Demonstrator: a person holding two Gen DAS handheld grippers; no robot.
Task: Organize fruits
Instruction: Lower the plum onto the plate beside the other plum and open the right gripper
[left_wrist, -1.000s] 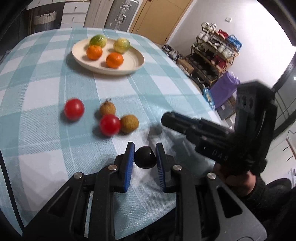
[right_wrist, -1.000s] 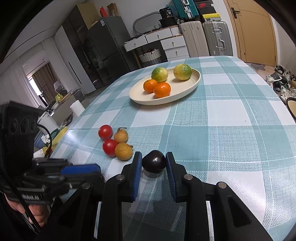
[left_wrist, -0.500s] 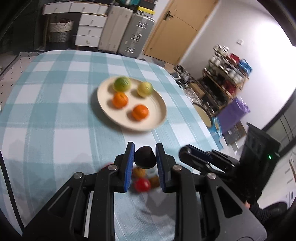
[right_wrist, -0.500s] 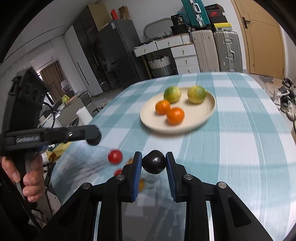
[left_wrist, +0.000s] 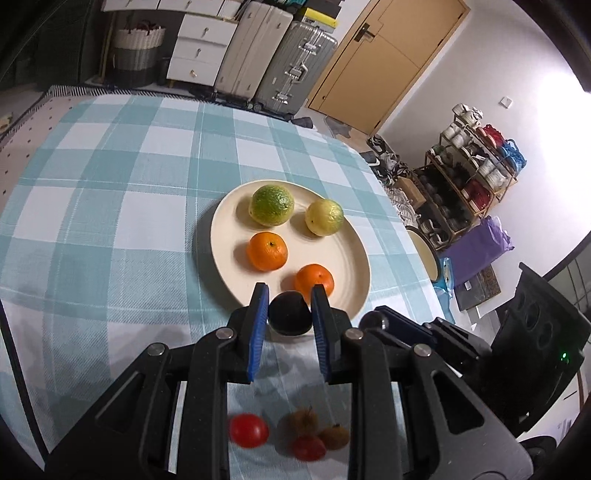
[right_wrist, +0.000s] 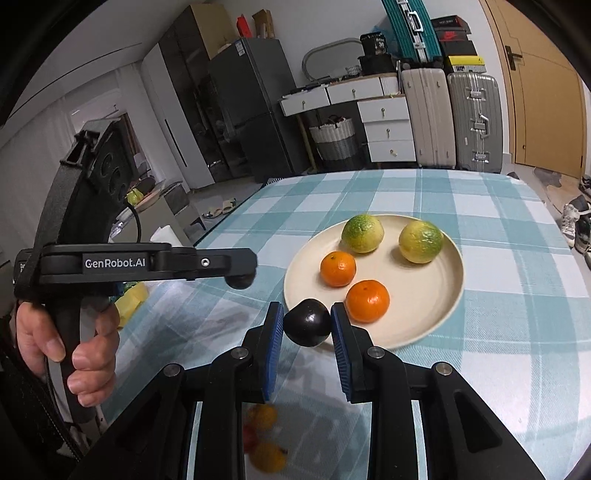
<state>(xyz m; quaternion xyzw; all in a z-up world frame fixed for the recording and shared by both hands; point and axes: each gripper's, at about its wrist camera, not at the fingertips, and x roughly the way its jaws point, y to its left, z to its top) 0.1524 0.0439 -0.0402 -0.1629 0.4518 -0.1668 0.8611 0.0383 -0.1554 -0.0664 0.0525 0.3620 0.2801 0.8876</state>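
Observation:
In the left wrist view my left gripper (left_wrist: 289, 306) is shut on a dark round fruit (left_wrist: 290, 314), held above the near rim of the cream plate (left_wrist: 225, 254). The plate carries a green citrus (left_wrist: 271, 205), a yellow citrus (left_wrist: 324, 217) and two oranges (left_wrist: 267, 251). My right gripper (right_wrist: 307, 325) is shut on a second dark fruit (right_wrist: 308, 326), also over the plate's (right_wrist: 436, 295) near edge. Two red tomatoes (left_wrist: 248, 430) and two brown fruits (left_wrist: 334, 436) lie on the checked cloth below my fingers.
The right gripper's tip (left_wrist: 373, 319) is close beside my left one. A hand (right_wrist: 74, 343) holds the left gripper (right_wrist: 240, 275) at the left. The table edge drops off on the right, with a shoe rack (left_wrist: 476, 162) beyond. Suitcases (right_wrist: 474, 122) stand past the far edge.
Both grippers have risen and moved from the loose fruits toward the plate, each still carrying its dark fruit. The tomatoes and brown fruits now lie behind and below the fingers.

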